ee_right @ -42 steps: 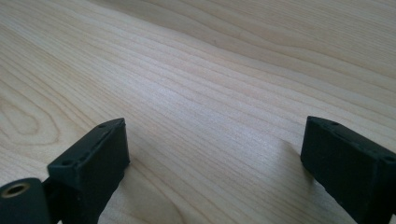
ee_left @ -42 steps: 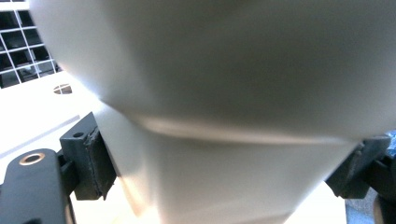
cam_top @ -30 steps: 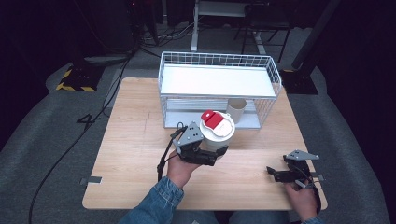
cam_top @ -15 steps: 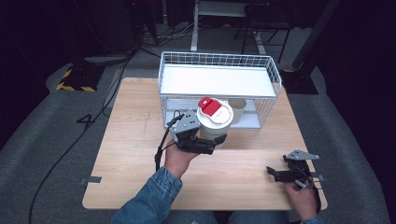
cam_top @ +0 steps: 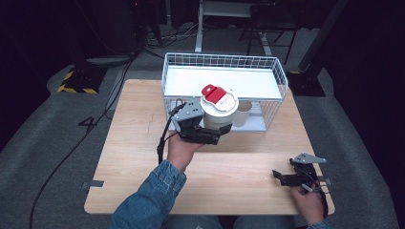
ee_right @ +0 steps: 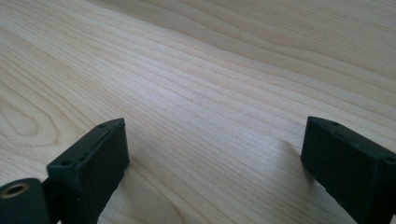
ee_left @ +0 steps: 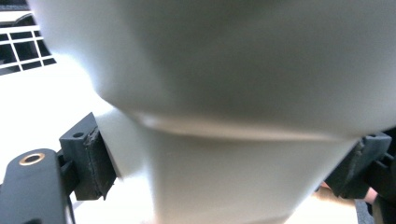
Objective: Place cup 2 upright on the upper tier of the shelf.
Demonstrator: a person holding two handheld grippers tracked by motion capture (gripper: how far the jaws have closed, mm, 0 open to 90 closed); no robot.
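A white cup (cam_top: 217,117) with a white lid and a red tab (cam_top: 213,92) hangs above the wooden table (cam_top: 138,143), just in front of the wire basket (cam_top: 224,61). My left gripper (cam_top: 215,133) is shut on the cup's lower body. In the left gripper view the cup (ee_left: 224,93) looms close, and both pads (ee_left: 95,161) press on its sides. Low over the table's front right corner, my right gripper (cam_top: 282,177) is open. Nothing but bare wood lies between its fingers (ee_right: 93,163) in the right gripper view.
The white wire basket has a white shelf across its top, and a second pale cup (cam_top: 243,112) stands inside its lower level. Cables and a yellow-black striped block (cam_top: 76,81) lie on the grey floor at the left.
My left gripper has lifted the lidded cup and carried it up and right, toward the basket's front. The right gripper has stayed where it was.
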